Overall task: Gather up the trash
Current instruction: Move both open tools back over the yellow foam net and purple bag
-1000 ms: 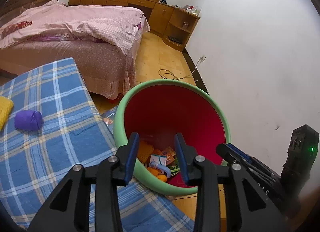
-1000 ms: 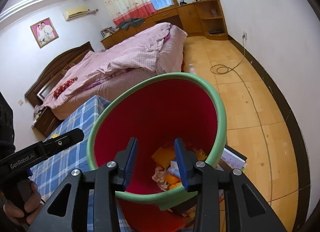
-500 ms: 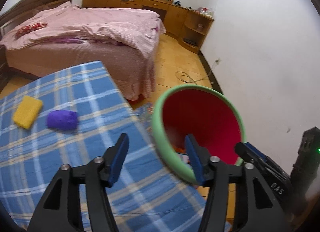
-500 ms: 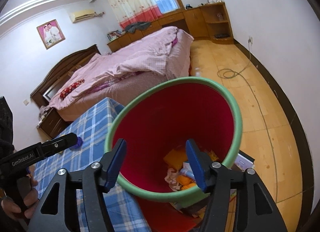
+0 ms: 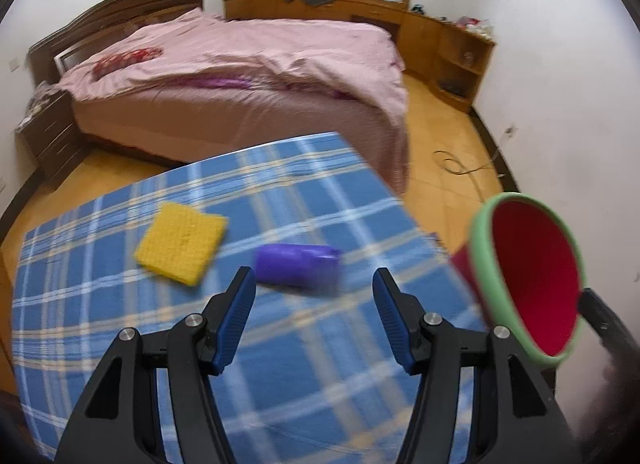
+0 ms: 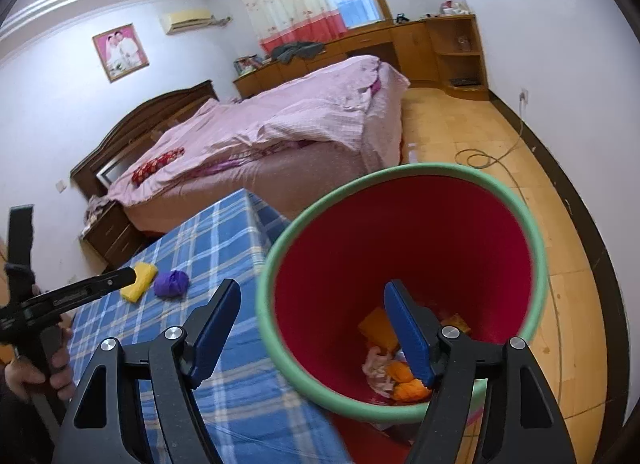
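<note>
Holding orange/white scraps: red bin point(image 6: 436, 240), green rim. Purple wad point(image 5: 298, 270) crumpled on plaid. Left gripper point(image 5: 314, 296) agape, empty; right gripper point(image 6: 312, 314) opening, empty.

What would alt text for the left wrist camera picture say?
An empty, open left gripper points at a purple wad beside a yellow sponge on a blue plaid tabletop. A green-rimmed red bin stands right, a pink bed behind.

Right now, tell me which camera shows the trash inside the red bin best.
The right wrist view. It looks straight down into the red bin, so the trash at the bottom shows, though the gripper's right finger partly covers it. The left wrist view catches the bin side-on at the frame's right edge: only rim and red wall, no trash.
</note>
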